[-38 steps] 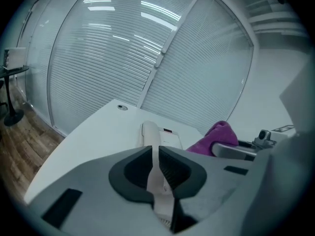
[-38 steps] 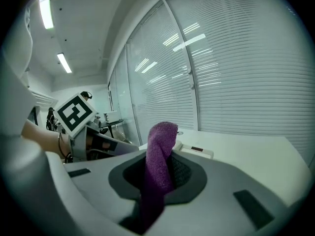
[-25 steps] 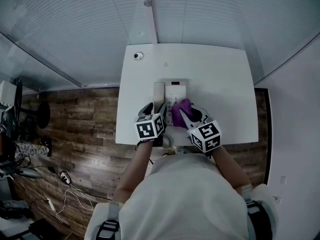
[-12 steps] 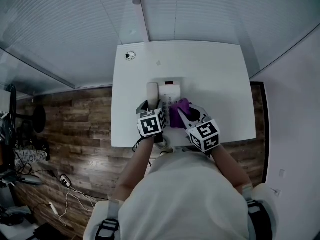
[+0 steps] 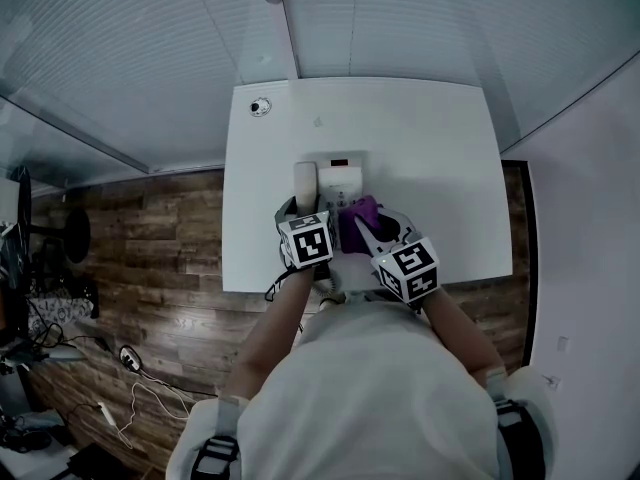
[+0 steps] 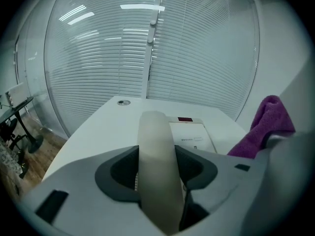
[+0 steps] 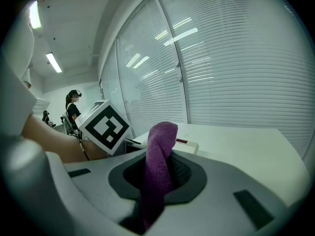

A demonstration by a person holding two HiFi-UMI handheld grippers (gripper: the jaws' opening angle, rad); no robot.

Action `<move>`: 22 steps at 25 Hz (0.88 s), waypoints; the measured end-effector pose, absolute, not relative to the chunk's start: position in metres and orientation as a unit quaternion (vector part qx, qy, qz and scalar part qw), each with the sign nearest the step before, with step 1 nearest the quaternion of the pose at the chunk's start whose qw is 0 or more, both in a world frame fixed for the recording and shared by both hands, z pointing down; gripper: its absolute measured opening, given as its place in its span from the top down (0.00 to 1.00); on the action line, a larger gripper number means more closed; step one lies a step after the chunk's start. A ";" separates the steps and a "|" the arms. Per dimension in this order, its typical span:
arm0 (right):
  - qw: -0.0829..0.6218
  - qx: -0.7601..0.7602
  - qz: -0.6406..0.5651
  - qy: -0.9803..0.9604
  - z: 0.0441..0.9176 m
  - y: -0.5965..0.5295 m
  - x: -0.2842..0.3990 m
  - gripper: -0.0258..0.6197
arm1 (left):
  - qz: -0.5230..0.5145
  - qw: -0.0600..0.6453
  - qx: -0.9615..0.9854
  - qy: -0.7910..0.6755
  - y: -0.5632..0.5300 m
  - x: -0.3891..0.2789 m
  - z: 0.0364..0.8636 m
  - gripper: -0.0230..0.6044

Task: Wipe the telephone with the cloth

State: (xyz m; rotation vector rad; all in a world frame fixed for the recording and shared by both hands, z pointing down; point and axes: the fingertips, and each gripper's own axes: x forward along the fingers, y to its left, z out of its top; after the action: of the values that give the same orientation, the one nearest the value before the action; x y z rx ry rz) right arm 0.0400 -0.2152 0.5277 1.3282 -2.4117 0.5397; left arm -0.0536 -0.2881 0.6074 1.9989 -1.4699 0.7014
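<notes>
The left hand-held gripper (image 6: 156, 154) has come down and into line with the handset (image 5: 305, 180), which lies along the left side of the telephone (image 5: 342, 176). A second ago it hung a little off to the handset's left and nearer the person. Its jaws have just been opening and now stand wide, with the near end of the handset between them and its sides close against the pads. No squeeze shows, so this reads as a loose straddle rather than a grip. The right hand-held gripper (image 7: 160, 170) has barely shifted. It stays clamped on the purple cloth (image 7: 158, 146), which stands up from its jaws just over the near right part of the telephone, by the keypad and beside the handset. The telephone itself has not moved on the white worktop (image 5: 430, 138). Taken together, this looks like the lead-in to dealing with the handset. The left hand-held gripper may close on it to lift it clear, or steady it, so the cloth can reach the surfaces beneath. The wiping appears paused for the moment.
</notes>
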 end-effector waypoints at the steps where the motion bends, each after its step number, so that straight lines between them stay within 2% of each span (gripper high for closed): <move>1: 0.167 0.466 0.189 -0.848 0.527 -0.215 0.039 0.87 | 0.261 0.280 0.745 -0.547 -0.288 -0.054 0.608 0.61; 22: 0.158 0.462 0.172 -0.856 0.517 -0.212 0.026 0.87 | 0.124 0.365 0.783 -0.488 -0.266 -0.069 0.571 0.61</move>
State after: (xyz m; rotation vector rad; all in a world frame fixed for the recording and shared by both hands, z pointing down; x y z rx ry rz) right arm 0.0264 -0.2118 0.5172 1.3218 -2.4474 0.4926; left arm -0.0685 -0.2656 0.5710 2.0130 -1.2562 0.3190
